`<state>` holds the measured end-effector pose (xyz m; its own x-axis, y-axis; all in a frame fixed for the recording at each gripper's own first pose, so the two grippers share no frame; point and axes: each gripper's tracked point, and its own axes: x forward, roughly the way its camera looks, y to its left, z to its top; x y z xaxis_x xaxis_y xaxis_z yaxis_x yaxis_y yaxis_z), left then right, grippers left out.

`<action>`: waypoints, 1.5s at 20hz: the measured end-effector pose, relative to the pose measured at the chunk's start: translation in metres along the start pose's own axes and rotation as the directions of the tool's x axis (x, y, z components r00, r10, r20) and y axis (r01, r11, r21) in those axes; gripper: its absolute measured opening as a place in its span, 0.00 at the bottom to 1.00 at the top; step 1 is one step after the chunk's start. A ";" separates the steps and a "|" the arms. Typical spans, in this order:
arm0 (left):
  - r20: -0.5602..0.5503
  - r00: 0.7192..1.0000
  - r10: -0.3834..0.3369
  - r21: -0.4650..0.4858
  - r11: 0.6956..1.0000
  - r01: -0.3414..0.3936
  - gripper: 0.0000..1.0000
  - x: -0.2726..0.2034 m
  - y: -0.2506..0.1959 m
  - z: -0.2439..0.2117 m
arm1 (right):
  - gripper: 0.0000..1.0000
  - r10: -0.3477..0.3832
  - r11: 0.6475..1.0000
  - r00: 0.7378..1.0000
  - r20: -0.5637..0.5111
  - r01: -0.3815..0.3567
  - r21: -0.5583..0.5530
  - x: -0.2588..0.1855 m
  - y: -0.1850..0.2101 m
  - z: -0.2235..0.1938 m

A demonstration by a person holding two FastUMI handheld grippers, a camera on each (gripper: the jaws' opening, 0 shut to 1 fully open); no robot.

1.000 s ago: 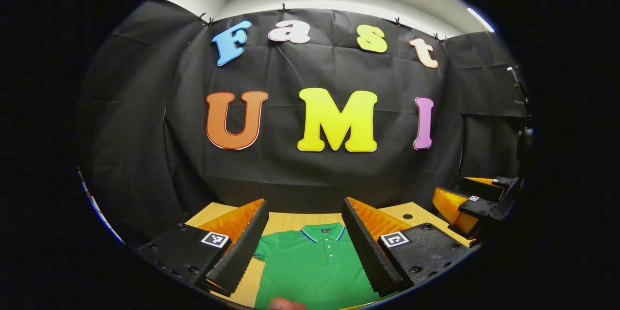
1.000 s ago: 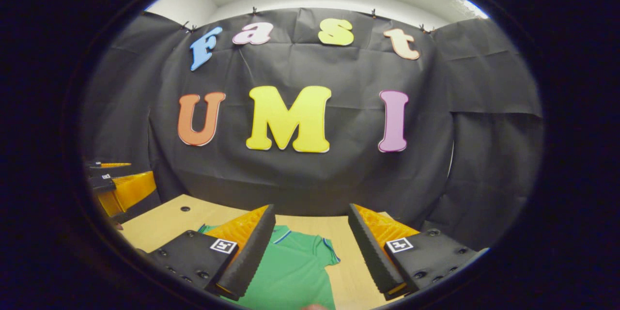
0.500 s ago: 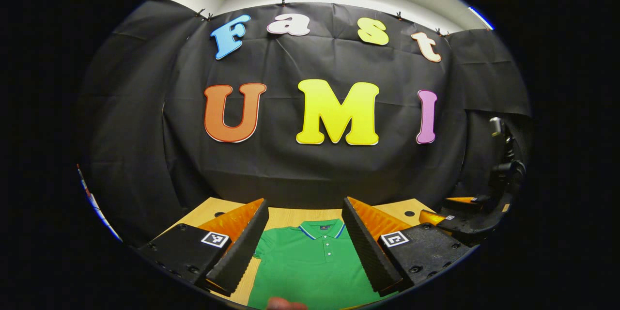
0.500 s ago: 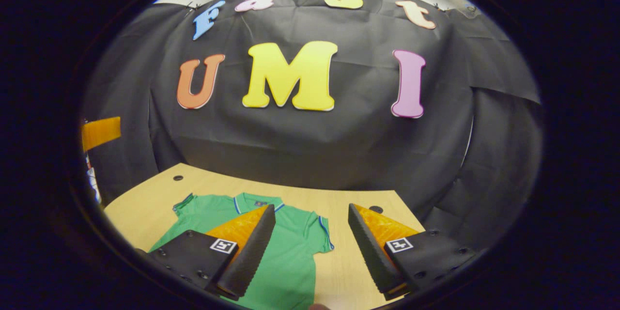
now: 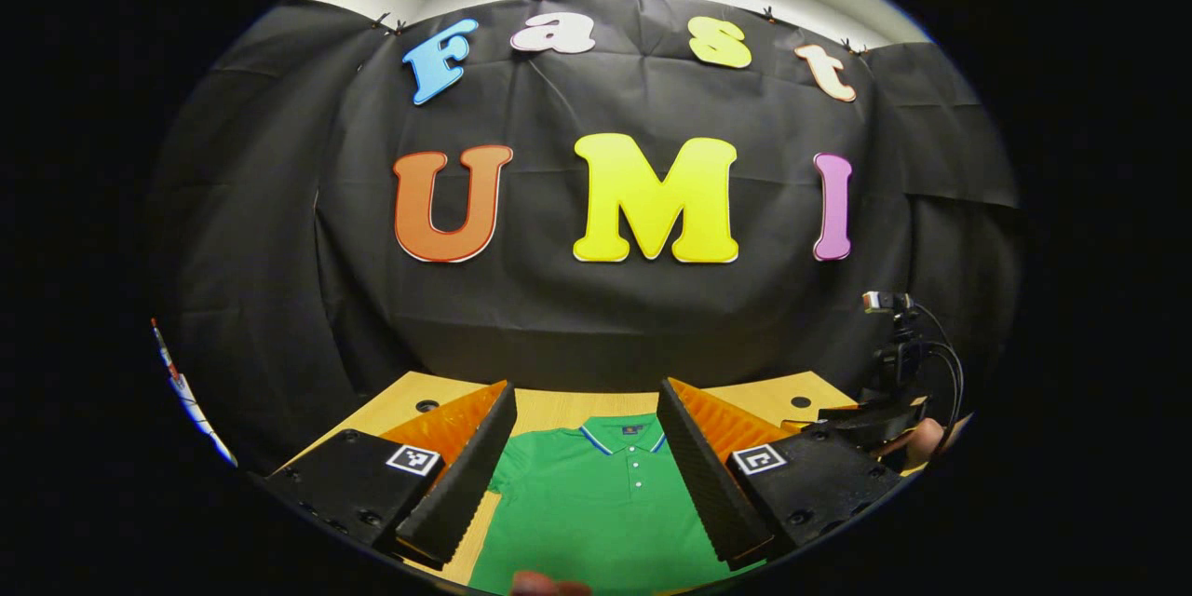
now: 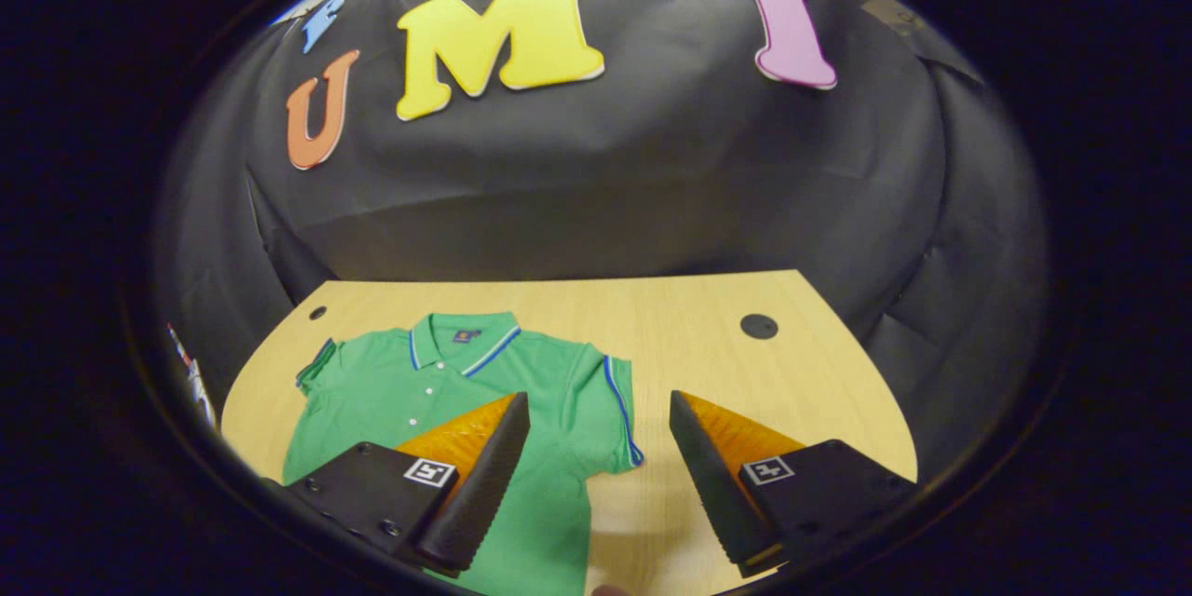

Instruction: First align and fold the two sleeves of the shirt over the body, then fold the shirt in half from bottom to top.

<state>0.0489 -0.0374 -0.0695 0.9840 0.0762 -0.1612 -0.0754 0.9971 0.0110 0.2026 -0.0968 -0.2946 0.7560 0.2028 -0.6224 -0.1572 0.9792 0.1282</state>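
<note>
Both claws wide open, empty, left claw, right claw, above green shirt, flat.

Lighting: even, bright overhead; soft shadow under the right claw on the tabletop. Focus: sharp throughout. Distortion: strong fisheye bowing toward the edges (tabletop's far edge curves).

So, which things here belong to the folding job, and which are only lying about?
For the job:
- green polo shirt, flat, sleeves not yet folded
- left tool, open
- right tool, open
- wooden table under the shirt

Not part of it:
- camera on a stand at the table's far right
</note>
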 end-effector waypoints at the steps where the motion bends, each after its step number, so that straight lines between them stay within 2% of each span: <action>1: -0.011 1.000 0.008 -0.005 1.000 -0.008 0.98 0.003 0.001 -0.004 | 0.94 -0.001 1.000 1.000 -0.027 0.001 0.003 0.015 -0.004 -0.006; 5: -0.034 0.999 0.006 -0.012 1.000 -0.006 0.98 0.007 -0.004 -0.013 | 0.96 0.019 1.000 0.994 -0.108 -0.017 0.024 0.067 -0.009 -0.029; 7: -0.042 0.999 0.007 0.029 1.000 -0.006 0.98 0.007 -0.005 -0.015 | 0.96 0.048 0.998 0.985 -0.163 -0.040 0.055 0.083 -0.006 -0.043; 12: -0.087 0.995 0.041 0.034 0.999 -0.038 0.98 0.010 0.006 -0.028 | 0.95 0.039 0.998 0.981 -0.188 -0.029 0.056 0.109 -0.009 -0.054; 13: -0.093 0.995 0.045 0.032 0.999 -0.042 0.98 0.010 0.007 -0.030 | 0.90 0.019 0.999 0.980 -0.198 -0.011 0.046 0.108 -0.013 -0.055; 17: -0.102 0.993 0.051 0.034 0.998 -0.048 0.98 0.015 0.009 -0.033 | 0.29 -0.054 0.998 0.978 -0.202 0.059 0.016 0.111 -0.029 -0.055; 18: -0.102 0.994 0.050 0.034 0.998 -0.047 0.98 0.015 0.008 -0.032 | 0.23 -0.053 0.998 0.978 -0.203 0.058 0.015 0.111 -0.028 -0.055; 20: -0.106 0.993 0.050 0.034 0.998 -0.047 0.98 0.017 0.009 -0.034 | 0.25 -0.047 0.999 0.978 -0.201 0.048 0.003 0.125 -0.029 -0.062; 21: -0.109 0.993 0.053 0.036 0.998 -0.049 0.98 0.017 0.011 -0.035 | 0.03 -0.048 0.999 0.979 -0.197 0.051 0.012 0.114 -0.026 -0.054; 25: -0.108 0.992 0.062 0.044 0.997 -0.058 0.98 0.016 0.018 -0.034 | 0.03 0.008 0.996 0.979 -0.202 0.010 0.088 0.112 -0.016 -0.050; 30: -0.113 0.990 0.081 0.039 0.996 -0.077 0.98 0.013 0.029 -0.036 | 0.03 0.041 0.990 0.986 -0.164 -0.018 0.141 0.103 -0.004 -0.028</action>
<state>0.0537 -0.0073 -0.1066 0.9502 0.1557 -0.2701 -0.1443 0.9876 0.0617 0.2630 -0.0802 -0.3813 0.6346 0.2402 -0.7346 -0.0799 0.9658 0.2468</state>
